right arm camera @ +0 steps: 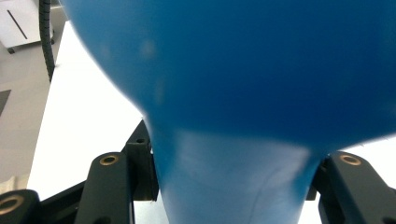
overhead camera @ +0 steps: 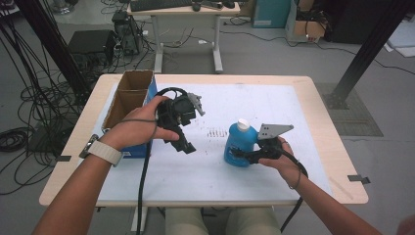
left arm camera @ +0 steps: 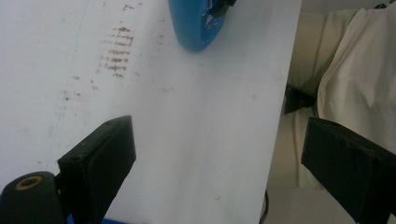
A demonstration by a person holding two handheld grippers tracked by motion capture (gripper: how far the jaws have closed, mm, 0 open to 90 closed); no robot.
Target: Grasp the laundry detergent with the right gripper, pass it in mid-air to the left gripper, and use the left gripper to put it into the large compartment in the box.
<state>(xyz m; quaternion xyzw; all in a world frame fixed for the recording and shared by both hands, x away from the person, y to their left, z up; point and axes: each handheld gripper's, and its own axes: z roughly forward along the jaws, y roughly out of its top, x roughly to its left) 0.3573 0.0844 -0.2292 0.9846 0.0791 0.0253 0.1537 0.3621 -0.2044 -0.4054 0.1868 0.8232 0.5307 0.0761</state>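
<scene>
A blue bottle with a white cap stands on the white mat right of centre. My right gripper is shut on its lower body, and the blue plastic bulges between the two black jaws in the right gripper view. My left gripper hovers above the mat left of the bottle, open, with nothing between its jaws. The left gripper view looks past the wide-apart fingers at the bare mat, with the bottle's base at the top.
An open cardboard box sits at the table's left edge beside the left hand. Brown smudges mark the mat near its centre. The table's front edge lies close to the person's lap.
</scene>
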